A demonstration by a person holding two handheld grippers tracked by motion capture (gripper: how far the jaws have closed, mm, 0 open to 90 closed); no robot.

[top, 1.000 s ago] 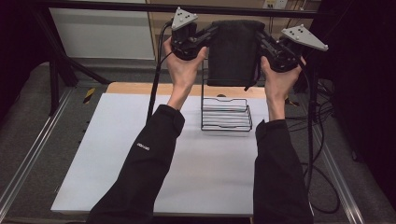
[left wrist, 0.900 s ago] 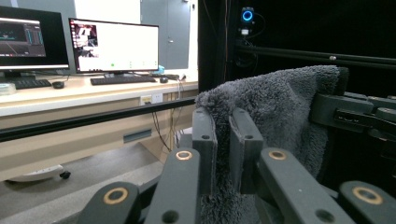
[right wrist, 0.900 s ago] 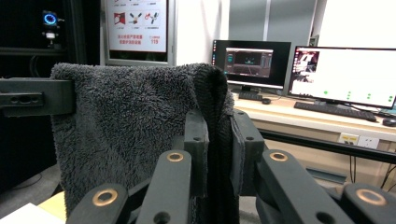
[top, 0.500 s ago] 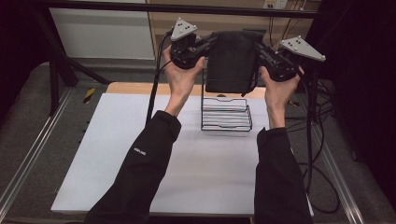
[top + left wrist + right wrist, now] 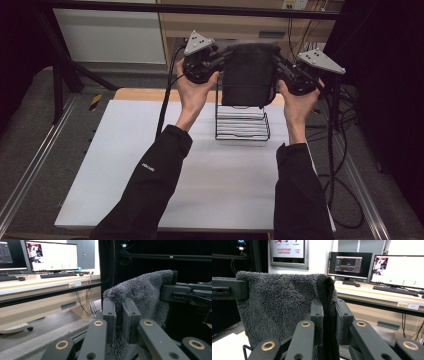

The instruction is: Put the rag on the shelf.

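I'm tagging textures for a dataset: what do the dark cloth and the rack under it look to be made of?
The cloth looks like dark grey plush, likely microfibre or fleece: its surface is a dense fuzzy pile. The rack appears to be thin black wire, probably coated metal: slim rods bent into loops.

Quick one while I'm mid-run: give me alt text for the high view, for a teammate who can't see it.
A person holds a dark grey fluffy towel stretched between two claws, the left claw and right claw each clamped on an upper corner, above a black wire rack on a white table. Both black-sleeved forearms reach in from the bottom.
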